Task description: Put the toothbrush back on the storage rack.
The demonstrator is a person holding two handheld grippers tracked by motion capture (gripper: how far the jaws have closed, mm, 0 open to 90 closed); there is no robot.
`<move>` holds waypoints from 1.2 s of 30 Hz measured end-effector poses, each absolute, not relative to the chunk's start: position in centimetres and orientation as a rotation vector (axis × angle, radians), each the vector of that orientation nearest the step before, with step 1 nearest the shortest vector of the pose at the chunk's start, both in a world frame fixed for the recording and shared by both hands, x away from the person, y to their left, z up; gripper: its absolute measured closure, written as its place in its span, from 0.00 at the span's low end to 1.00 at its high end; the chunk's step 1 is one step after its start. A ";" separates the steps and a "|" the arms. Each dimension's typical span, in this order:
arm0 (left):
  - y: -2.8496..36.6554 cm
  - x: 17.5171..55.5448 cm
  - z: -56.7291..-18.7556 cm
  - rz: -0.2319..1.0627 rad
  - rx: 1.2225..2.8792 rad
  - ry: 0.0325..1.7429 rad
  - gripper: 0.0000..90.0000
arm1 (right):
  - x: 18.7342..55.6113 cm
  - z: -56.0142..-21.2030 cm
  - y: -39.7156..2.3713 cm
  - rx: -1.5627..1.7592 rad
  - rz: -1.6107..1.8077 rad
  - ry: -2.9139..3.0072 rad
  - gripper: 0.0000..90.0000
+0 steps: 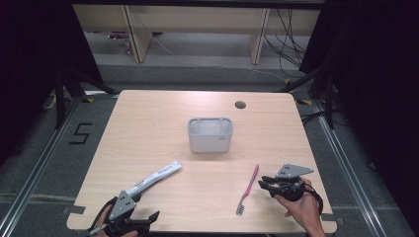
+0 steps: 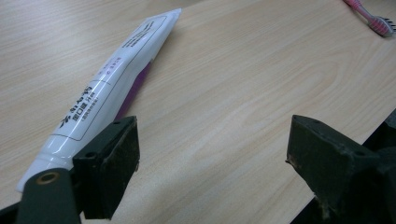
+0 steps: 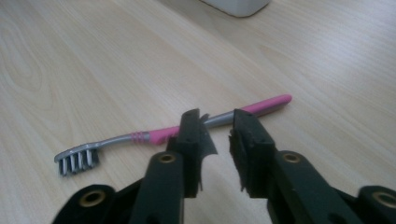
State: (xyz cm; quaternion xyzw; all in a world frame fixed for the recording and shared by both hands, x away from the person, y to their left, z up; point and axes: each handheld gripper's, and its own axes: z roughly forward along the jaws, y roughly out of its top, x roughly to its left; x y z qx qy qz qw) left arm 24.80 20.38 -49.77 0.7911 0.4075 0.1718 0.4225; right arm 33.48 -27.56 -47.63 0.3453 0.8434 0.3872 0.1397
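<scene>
Reaching for the toothbrush [image 3: 187, 133] with my right gripper [image 3: 215, 135], I risk pushing its thin handle away, since my jaws stand nearly together with only a narrow gap. It lies crosswise just beyond them. My left gripper [image 2: 212, 154], jaws wide apart, sits right of the toothpaste tube [image 2: 112, 81].

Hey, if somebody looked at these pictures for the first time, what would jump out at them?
Probably the pink and grey plastic toothbrush lying near the table's front right, just left of the right gripper, whose jaws stand narrowly apart and hold nothing. Next, the long white toothpaste tube at front left by the wide-open left gripper, and the pale grey plastic holder box at the centre.
</scene>
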 end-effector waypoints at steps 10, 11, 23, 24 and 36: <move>20.4 24.8 -49.8 0.430 1.984 1.021 0.19 | 35.3 -47.8 -27.0 0.993 1.098 2.452 1.00; 20.4 24.8 -49.7 0.430 1.993 1.019 0.19 | 35.7 -47.8 -27.0 0.963 1.090 2.459 1.00; 20.5 24.8 -49.8 0.429 1.992 1.020 0.19 | 38.0 -48.2 -26.0 1.002 1.063 2.450 1.00; 20.5 24.8 -49.8 0.429 1.992 1.020 0.19 | 38.1 -48.3 -26.0 1.007 1.053 2.458 1.00; 20.5 24.8 -49.8 0.428 1.989 1.021 0.19 | 39.6 -48.6 -24.7 1.013 1.030 2.476 1.00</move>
